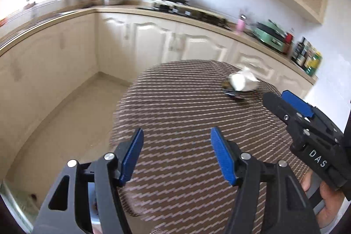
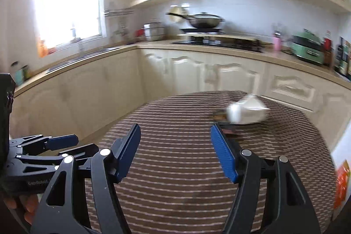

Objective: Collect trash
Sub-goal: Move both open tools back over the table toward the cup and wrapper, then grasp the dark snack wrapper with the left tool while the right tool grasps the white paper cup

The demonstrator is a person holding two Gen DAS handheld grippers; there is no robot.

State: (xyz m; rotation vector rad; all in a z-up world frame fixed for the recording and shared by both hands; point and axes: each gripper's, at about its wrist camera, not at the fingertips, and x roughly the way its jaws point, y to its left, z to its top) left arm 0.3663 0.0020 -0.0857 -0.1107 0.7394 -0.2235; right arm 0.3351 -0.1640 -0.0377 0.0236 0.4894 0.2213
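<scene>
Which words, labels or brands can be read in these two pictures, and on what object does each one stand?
"DAS": white letters on the black body of the right gripper, seen from the left wrist.
"GenRobot": faint letters on the black body of the left gripper, seen from the right wrist; the end of the word is hidden.
Labels on the cans and bottles on the counter: too blurred to read.

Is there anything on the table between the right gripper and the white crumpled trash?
Only bare striped tablecloth lies between the right gripper and the white crumpled trash, apart from small dark scraps beside the trash. The right wrist view shows it.
</scene>
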